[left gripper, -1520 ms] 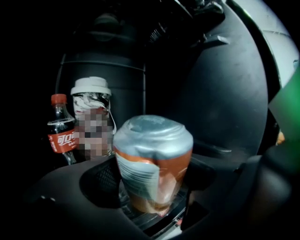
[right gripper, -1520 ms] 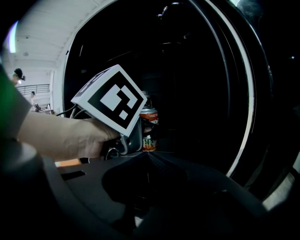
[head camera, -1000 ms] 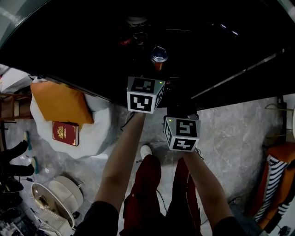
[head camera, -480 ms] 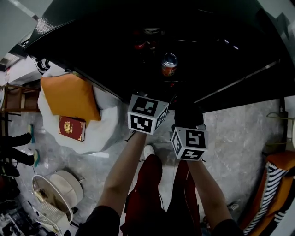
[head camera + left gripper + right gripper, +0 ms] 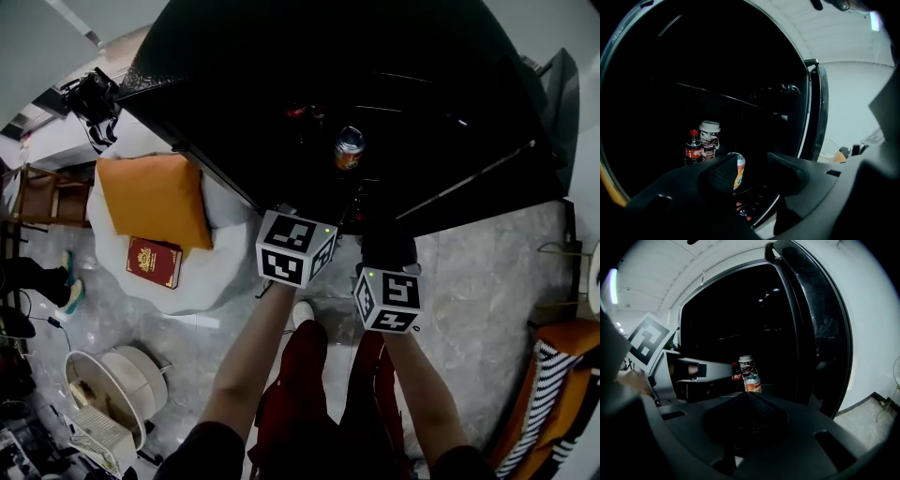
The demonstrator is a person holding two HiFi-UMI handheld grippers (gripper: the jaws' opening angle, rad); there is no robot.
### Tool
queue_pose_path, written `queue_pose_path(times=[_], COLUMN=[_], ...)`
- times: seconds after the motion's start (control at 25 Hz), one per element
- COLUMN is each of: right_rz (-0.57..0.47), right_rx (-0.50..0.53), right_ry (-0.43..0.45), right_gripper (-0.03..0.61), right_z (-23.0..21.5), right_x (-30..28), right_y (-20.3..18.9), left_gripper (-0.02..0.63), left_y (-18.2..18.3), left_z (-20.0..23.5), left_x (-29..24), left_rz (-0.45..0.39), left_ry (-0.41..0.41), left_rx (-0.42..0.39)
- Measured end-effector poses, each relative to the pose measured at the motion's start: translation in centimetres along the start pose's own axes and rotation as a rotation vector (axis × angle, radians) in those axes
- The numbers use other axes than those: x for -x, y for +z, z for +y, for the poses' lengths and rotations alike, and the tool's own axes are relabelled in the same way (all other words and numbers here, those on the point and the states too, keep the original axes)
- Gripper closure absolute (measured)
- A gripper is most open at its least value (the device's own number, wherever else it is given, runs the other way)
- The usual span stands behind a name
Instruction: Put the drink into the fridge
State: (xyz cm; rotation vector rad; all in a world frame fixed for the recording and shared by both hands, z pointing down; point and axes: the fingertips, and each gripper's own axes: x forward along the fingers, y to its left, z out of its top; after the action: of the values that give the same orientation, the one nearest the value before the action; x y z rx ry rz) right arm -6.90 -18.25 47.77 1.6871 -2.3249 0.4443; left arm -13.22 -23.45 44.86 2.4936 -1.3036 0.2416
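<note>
The orange, silver-topped drink can point(image 5: 349, 148) stood upright in the dark fridge point(image 5: 281, 89), clear of the left gripper point(image 5: 754, 171), its empty jaws closing, and the right gripper point(image 5: 747, 401), jaws pressed together.

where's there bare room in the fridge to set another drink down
In the right gripper view the shelf right of the orange can, up to the fridge's right edge, looks bare, though dark. Behind and left of the can it is crowded: the cola bottle and lidded cup stand close together.
</note>
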Motion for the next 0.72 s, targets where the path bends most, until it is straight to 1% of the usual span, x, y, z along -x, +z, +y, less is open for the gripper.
queue_pose_path(times=[0.32, 0.44, 0.6, 0.72], right_rz=[-0.002, -0.002, -0.002, 0.005], right_rx=[-0.002, 0.005, -0.002, -0.005], right_ry=[0.028, 0.043, 0.046, 0.068], right_gripper=[0.561, 0.561, 0.561, 0.561], right_z=[0.8, 1.3, 1.5, 2.2], right_x=[1.3, 2.2, 3.7, 4.6], right_y=[1.9, 2.7, 3.6, 3.8], left_gripper=[0.468, 0.517, 0.561, 0.594], left_y=[1.5, 1.6, 1.6, 1.9], left_z=[-0.6, -1.2, -2.1, -2.6], left_x=[2.0, 3.0, 4.5, 5.6], left_rz=[0.008, 0.013, 0.029, 0.032], left_ry=[0.009, 0.022, 0.035, 0.048], left_rx=[0.024, 0.040, 0.056, 0.066])
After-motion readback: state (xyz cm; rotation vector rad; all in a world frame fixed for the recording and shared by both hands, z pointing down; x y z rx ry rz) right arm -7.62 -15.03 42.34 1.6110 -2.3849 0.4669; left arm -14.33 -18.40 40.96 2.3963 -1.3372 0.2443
